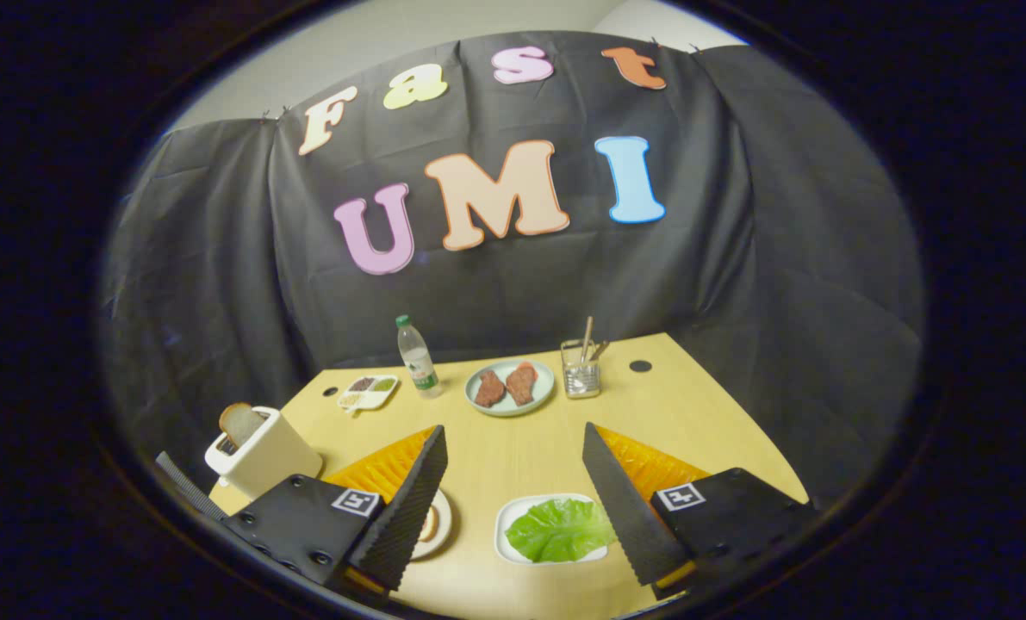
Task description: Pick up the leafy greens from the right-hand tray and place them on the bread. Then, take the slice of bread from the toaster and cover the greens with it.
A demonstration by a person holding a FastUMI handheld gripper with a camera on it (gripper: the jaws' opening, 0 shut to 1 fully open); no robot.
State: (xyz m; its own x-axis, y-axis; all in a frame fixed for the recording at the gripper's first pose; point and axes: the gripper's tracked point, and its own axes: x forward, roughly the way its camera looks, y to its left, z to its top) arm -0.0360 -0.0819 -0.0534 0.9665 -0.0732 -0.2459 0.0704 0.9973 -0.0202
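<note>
My gripper [513, 435] hangs open above the near part of a wooden table [668, 405], fingers spread wide with nothing between them. Below, close to the right finger [620, 499], a green lettuce leaf [560, 530] lies on a white tray [506, 525]. Beside the left finger [409, 508], a small white plate [439, 521] peeks out with a bit of bread on it, mostly hidden by that finger. A white toaster [263, 452] stands to the left with a slice of bread [239, 422] sticking out of its slot.
Beyond the fingers sit a pale plate with two brownish meat pieces [509, 386], a water bottle [418, 357], a divided dish of seeds [368, 392] and a metal utensil holder [581, 372]. A dark round hole [640, 366] marks the far right tabletop.
</note>
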